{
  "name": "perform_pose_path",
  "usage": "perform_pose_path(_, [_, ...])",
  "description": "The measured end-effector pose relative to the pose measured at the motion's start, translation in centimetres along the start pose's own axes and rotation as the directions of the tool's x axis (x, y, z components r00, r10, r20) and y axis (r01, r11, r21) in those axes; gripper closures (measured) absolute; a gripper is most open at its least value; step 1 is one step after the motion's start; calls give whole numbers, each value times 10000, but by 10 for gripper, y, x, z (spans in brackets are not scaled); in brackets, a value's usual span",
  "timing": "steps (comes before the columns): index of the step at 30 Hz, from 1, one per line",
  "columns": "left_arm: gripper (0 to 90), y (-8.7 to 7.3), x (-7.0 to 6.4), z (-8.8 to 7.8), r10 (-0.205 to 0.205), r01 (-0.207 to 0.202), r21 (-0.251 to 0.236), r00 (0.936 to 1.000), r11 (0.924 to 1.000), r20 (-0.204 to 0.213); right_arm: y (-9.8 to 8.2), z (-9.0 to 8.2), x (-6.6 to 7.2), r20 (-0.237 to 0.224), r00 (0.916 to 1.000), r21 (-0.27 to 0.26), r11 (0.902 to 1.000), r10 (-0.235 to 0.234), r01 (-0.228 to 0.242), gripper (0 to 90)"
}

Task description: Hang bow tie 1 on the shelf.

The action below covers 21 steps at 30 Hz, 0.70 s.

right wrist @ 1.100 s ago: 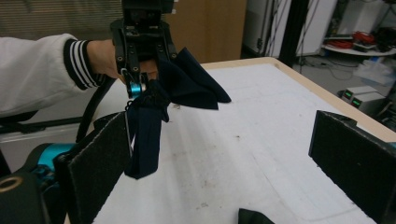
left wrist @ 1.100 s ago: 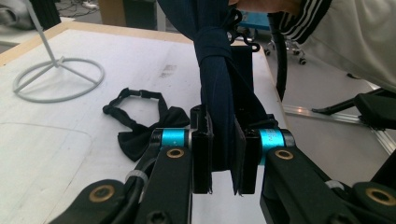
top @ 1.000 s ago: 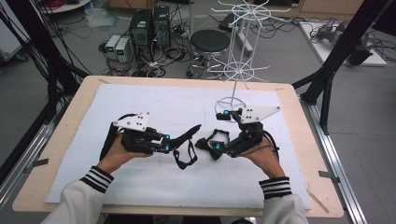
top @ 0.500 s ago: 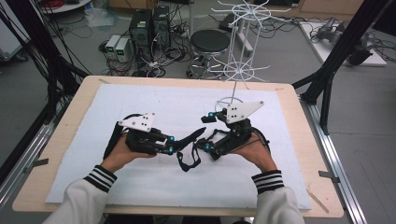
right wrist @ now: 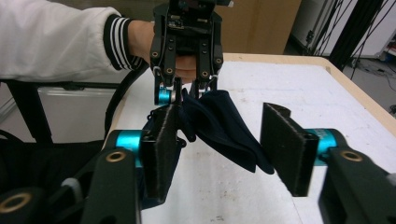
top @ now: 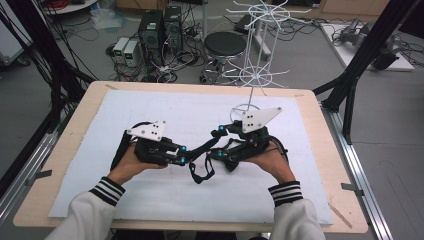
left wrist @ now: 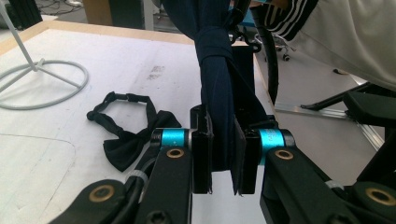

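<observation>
White covering spreads over the wooden table [top: 310,105], with a white wire stand [top: 252,60] rising at its far edge. Nearer the person than that stand, the left gripper [left wrist: 223,161] is clamped on a dark navy necktie [left wrist: 215,93]. The right gripper [right wrist: 229,149] faces it with jaws spread wide, the necktie's free end hanging between them. A black bow tie [left wrist: 128,140] lies on the covering, between the stand's ring base and the left gripper.

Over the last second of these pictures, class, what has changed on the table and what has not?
The right tongs moved in toward the left tongs, jaws open around the free end of the navy necktie. The left tongs stay shut on the necktie. The black bow tie and white wire rack have not moved.
</observation>
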<state>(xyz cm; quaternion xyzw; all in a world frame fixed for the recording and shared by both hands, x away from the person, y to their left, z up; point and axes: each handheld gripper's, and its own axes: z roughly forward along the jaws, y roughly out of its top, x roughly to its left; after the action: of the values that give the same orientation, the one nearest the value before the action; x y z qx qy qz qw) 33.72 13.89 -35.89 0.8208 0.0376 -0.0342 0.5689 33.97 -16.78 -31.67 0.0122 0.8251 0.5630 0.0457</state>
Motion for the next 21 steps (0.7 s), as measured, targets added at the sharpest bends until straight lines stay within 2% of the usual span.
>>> perform_pose_path(4, [803,0,0,0,-37,37,-27,10000,10000,-36,0,-1,1,5,9998,108,9997,-207,207,606])
perform_pose_path(8, [803,0,1,-2,-28,28,-55,10000,10000,-89,3,-2,3,-27,9974,118,9973,-720,720,788])
perform_pose_path(9, [801,0,1,-2,-27,26,-80,9999,10000,-115,3,-2,4,-135,9969,86,9969,-777,778,810])
perform_pose_path(13, [793,0,1,-4,-32,30,-122,9999,9999,-158,4,-1,4,-172,9958,31,9959,-901,902,843])
perform_pose_path(17, [777,0,1,-6,-43,38,-240,9998,9997,-209,4,-1,4,-203,9968,6,9970,-775,775,845])
perform_pose_path(19, [736,0,1,-6,-4,-3,-285,9997,9996,-233,4,-2,3,-184,9964,-34,9965,-832,831,845])
perform_pose_path(20, [736,0,1,-6,-24,8,-391,9992,9992,-403,4,-2,3,-184,9964,-34,9965,-832,831,845])
perform_pose_path(21, [431,0,1,-6,6,-40,-622,9986,9981,-535,4,-2,4,-96,9963,20,9963,-860,860,847])
